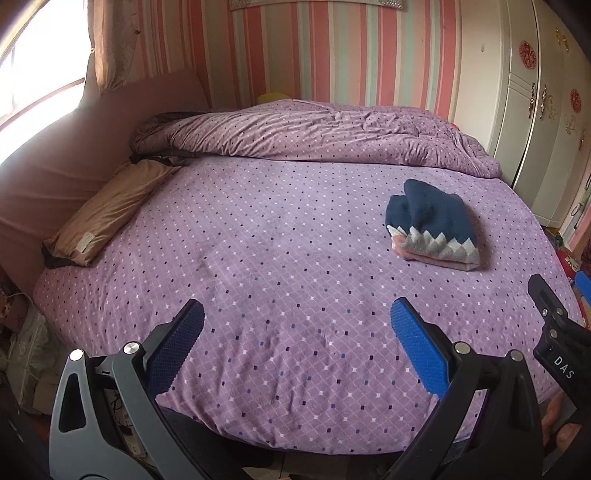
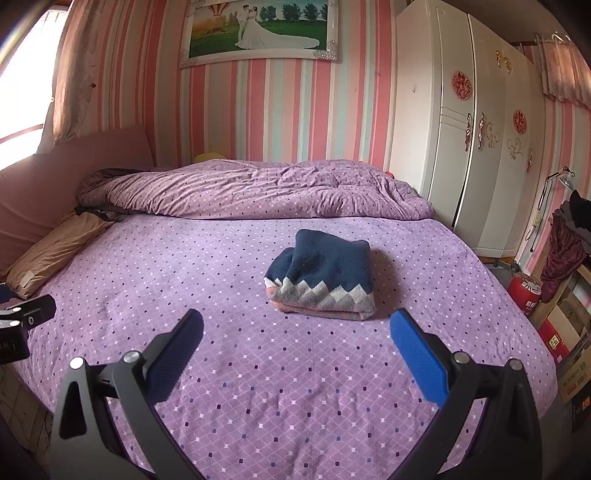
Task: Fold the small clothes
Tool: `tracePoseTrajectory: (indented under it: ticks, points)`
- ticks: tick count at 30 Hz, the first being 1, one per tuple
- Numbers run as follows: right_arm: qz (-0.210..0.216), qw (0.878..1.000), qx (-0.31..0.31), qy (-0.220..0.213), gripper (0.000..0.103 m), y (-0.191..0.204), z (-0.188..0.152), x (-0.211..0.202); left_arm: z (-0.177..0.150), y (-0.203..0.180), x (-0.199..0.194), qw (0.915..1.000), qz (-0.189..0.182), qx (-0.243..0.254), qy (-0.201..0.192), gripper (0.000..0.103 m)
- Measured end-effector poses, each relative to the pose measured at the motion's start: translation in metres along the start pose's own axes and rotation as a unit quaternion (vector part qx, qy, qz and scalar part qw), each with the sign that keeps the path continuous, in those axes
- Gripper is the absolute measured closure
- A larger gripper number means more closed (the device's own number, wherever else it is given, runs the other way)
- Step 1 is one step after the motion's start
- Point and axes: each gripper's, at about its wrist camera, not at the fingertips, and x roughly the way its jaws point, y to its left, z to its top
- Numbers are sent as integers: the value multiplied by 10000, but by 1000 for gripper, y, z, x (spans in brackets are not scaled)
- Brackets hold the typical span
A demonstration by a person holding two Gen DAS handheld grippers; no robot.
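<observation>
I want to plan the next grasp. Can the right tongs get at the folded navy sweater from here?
Probably yes: the right tongs are open and the folded navy sweater lies just ahead on the bed sheet, with nothing between.

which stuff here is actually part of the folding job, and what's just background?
Part of the job:
- folded navy sweater, lying on the bedsheet
- left gripper, open, empty
- right gripper, open, empty

Just lying about:
- bunched quilt
- tan pillow
- wardrobe
- framed picture
- red canister
</observation>
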Motion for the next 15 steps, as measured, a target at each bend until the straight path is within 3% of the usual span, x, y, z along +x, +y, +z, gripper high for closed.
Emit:
tracePoseTrajectory:
  ticks: [15]
  points:
    - [26,10000,-27,70,2,-1,0,1,1,-2,-4,9997,140,92,-153,3]
